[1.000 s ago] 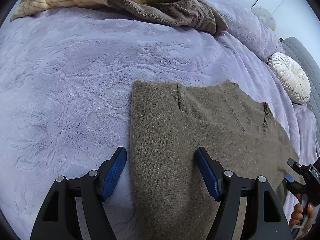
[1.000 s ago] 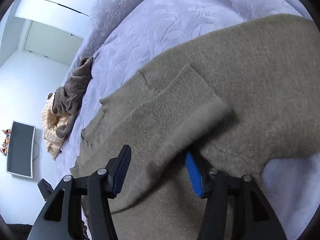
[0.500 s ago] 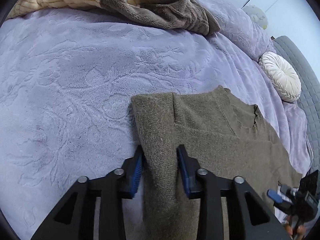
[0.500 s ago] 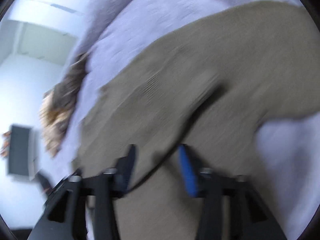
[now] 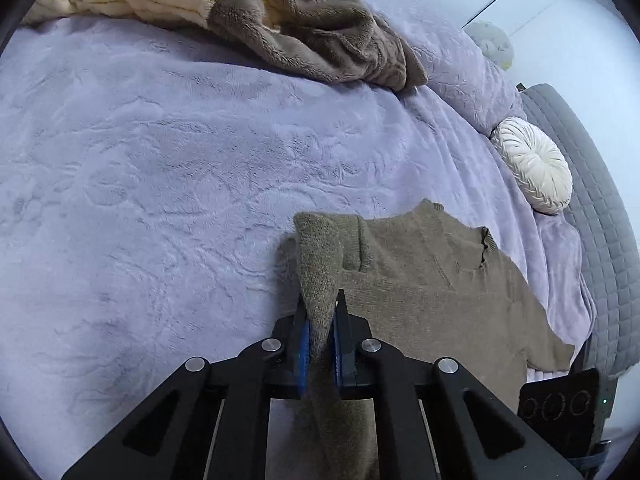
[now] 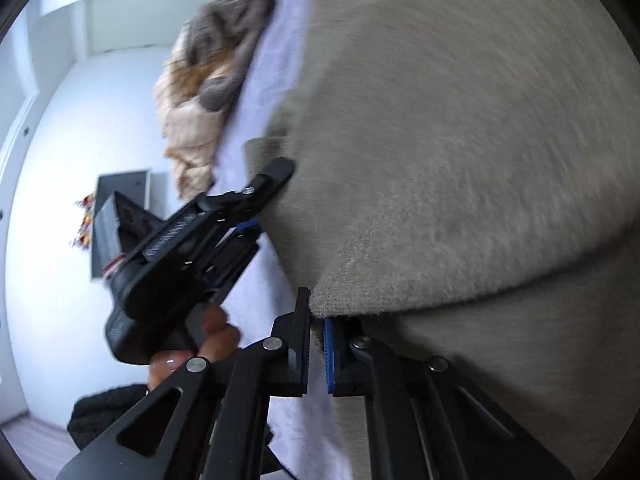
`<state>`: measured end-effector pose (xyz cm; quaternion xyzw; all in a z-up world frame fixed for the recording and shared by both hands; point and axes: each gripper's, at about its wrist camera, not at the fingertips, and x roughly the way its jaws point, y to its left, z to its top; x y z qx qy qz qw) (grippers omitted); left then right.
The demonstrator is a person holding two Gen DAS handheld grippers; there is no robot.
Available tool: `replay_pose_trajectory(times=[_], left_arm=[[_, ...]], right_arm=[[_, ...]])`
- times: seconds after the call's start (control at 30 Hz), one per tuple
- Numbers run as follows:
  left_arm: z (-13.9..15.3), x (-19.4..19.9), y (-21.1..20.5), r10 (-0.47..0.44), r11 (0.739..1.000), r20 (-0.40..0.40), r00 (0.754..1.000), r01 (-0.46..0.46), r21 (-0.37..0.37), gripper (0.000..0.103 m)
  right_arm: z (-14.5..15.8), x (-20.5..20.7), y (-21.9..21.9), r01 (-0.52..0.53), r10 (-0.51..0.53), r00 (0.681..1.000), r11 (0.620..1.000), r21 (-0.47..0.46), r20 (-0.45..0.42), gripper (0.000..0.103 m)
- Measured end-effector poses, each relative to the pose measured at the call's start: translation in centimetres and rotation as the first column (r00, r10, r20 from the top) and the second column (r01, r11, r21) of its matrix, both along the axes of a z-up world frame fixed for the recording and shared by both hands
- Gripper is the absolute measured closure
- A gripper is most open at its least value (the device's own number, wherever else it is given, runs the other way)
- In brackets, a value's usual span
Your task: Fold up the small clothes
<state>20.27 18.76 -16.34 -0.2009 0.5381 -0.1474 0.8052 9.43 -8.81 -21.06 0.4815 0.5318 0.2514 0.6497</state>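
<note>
Sweater [image 5: 432, 292], olive knit, lies on lavender bedspread [image 5: 160, 184], near edge pinched by left gripper [image 5: 321, 320] and right gripper [image 6: 317, 320] for folding.

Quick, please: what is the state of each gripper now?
Left gripper: closed, pinching the brown sweater.
Right gripper: closed on the sweater's edge.

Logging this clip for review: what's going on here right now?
A person with a handheld gripper in each hand is folding a brown knit sweater on a lilac bedspread. The left gripper is shut on the sweater's edge, lifting a ridge. The right gripper pinches another edge.
</note>
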Motion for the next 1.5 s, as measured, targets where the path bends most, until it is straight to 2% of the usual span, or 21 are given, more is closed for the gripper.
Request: replay_pose_trajectory(times=[0.1,0.2,0.27,0.33,0.4,0.47,0.53,0.63,0.77,0.83,0.87,0.9,0.93,1.0,1.03,1.13,1.2,1.3,1.33,1.4,1.5], left_arm=[[-1.8,0.6,1.0,0.004,0.999,-0.046,0.999,-0.002,0.042,0.093],[-2.6,0.2,1.3,0.008,0.998,-0.04,0.999,-0.006,0.055,0.092],[-2.1,-0.1,1.4,0.02,0.997,-0.014,1.0,-0.019,0.071,0.092],[-1.6,-0.3,1.4,0.03,0.994,-0.01,1.0,-0.029,0.102,0.092],[-0.8,-0.6,1.1,0.029,0.989,0.003,1.0,-0.029,0.143,0.092],[0.3,-1.0,0.8,0.015,0.983,0.031,0.999,-0.02,0.18,0.092],[1.5,-1.7,0.5,0.003,0.984,0.065,0.998,-0.015,0.178,0.092],[1.9,-2.3,-0.5,-0.028,0.987,0.072,0.997,0.016,0.163,0.092],[-0.2,-2.8,-3.1,-0.069,0.971,0.015,0.998,0.064,0.231,0.092],[-0.9,-3.1,-3.6,-0.058,0.968,0.019,0.998,0.051,0.247,0.092],[-1.1,-3.2,-3.7,-0.048,0.967,0.025,0.999,0.041,0.252,0.092],[-1.1,-3.2,-3.7,-0.041,0.967,0.024,0.999,0.033,0.252,0.092],[-1.1,-3.2,-3.8,-0.037,0.967,0.025,0.999,0.03,0.253,0.092],[-1.1,-3.2,-4.0,-0.042,0.964,0.028,0.999,0.033,0.264,0.092],[-1.1,-3.2,-4.1,-0.045,0.961,0.032,0.998,0.035,0.273,0.092],[-1.2,-3.4,-4.5,-0.046,0.955,0.046,0.998,0.031,0.294,0.092],[-1.2,-3.6,-4.7,-0.047,0.949,0.053,0.998,0.028,0.315,0.092],[-0.7,-3.8,-4.9,-0.043,0.941,0.045,0.998,0.026,0.337,0.092],[-0.5,-3.9,-4.9,-0.04,0.939,0.039,0.998,0.024,0.344,0.092],[0.3,-4.5,-5.1,-0.039,0.936,0.033,0.999,0.025,0.351,0.092],[1.3,-6.0,-5.9,-0.067,0.945,0.035,0.997,0.052,0.324,0.092]], right_arm=[[1.7,0.8,2.0,-0.044,0.044,0.997,0.999,-0.008,0.061,0.097],[-1.1,1.4,4.1,-0.095,0.094,0.996,0.99,-0.101,-0.007,0.096],[-2.3,1.2,4.4,-0.115,0.112,0.993,0.989,-0.091,-0.036,0.096],[-1.2,0.6,4.0,-0.152,0.151,0.988,0.981,-0.123,-0.018,0.083],[0.3,-0.6,2.7,-0.205,0.209,0.978,0.967,-0.154,0.011,0.059],[1.8,-1.5,-0.5,-0.182,0.196,0.98,0.959,-0.216,0.045,0.051],[3.1,-1.5,-5.3,-0.076,0.1,0.992,0.955,-0.288,0.07,0.051],[3.3,-1.7,-13.8,0.13,-0.115,0.991,0.911,-0.391,0.063,0.051],[1.4,-1.3,-22.1,0.355,-0.393,0.919,0.852,-0.385,-0.022,0.051],[0.4,-0.8,-23.8,0.404,-0.447,0.893,0.845,-0.351,-0.047,0.053],[0.2,-0.4,-24.1,0.411,-0.454,0.889,0.844,-0.344,-0.051,0.061],[0.2,0.4,-24.1,0.393,-0.438,0.897,0.846,-0.359,-0.05,0.093],[0.4,1.4,-23.9,0.363,-0.403,0.914,0.855,-0.371,-0.035,0.096],[2.0,1.9,-23.3,0.326,-0.332,0.942,0.859,-0.395,0.055,0.096],[3.8,2.6,-22.7,0.294,-0.255,0.956,0.849,-0.438,0.148,0.096],[5.9,2.8,-22.2,0.251,-0.137,0.962,0.784,-0.568,0.237,0.096],[4.2,3.2,-23.1,0.214,-0.121,0.974,0.76,-0.613,0.19,0.095],[0.8,1.8,-25.6,0.144,-0.136,0.989,0.802,-0.58,0.057,0.091],[0.8,1.1,-26.1,0.178,-0.173,0.983,0.818,-0.547,0.063,0.09],[1.5,-0.2,-26.5,0.193,-0.188,0.98,0.806,-0.559,0.067,0.082],[2.1,-2.1,-25.7,0.169,-0.168,0.984,0.811,-0.561,0.054,0.078]])
